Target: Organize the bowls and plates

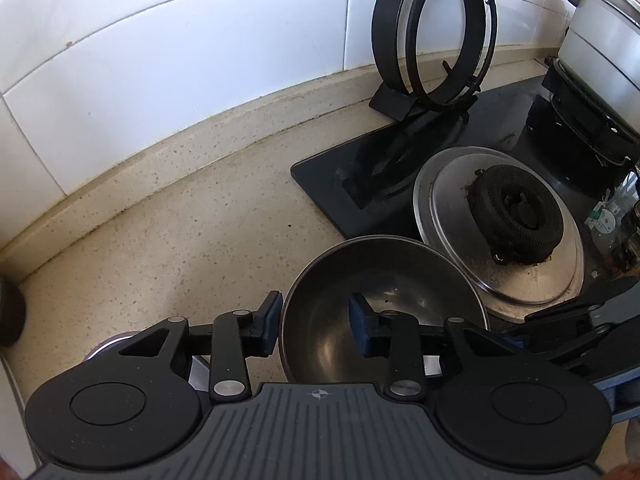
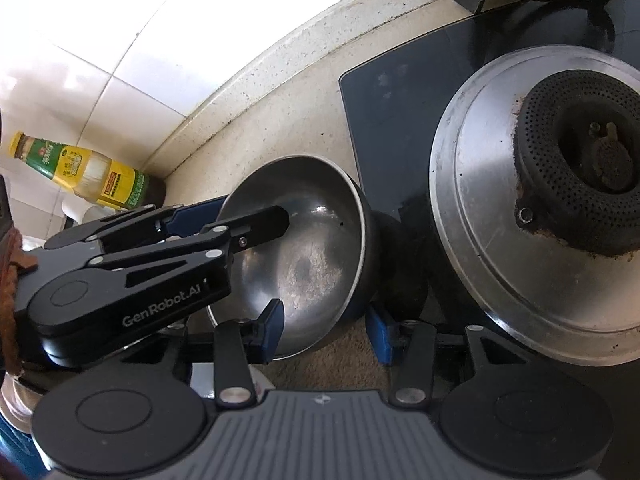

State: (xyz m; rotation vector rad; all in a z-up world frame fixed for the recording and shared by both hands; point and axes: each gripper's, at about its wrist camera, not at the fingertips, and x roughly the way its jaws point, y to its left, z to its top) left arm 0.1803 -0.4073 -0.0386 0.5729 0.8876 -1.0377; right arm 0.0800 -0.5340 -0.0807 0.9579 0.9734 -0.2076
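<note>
A steel bowl (image 1: 400, 304) stands on the speckled counter beside the black stove top; it also shows in the right wrist view (image 2: 308, 256). My left gripper (image 1: 316, 330) is open and straddles the bowl's left rim, one pad outside and one pad inside. In the right wrist view the left gripper (image 2: 256, 212) reaches over that rim from the left. My right gripper (image 2: 326, 330) is open and straddles the bowl's near rim, one pad inside and one outside. Neither gripper has closed on the rim.
A gas burner (image 1: 516, 216) on a steel drip plate (image 2: 480, 208) sits right of the bowl. A black pan-support ring (image 1: 436, 36) leans on the tiled wall. A steel pot (image 1: 600, 52) stands at the far right. A yellow-labelled bottle (image 2: 80, 168) stands in the left corner.
</note>
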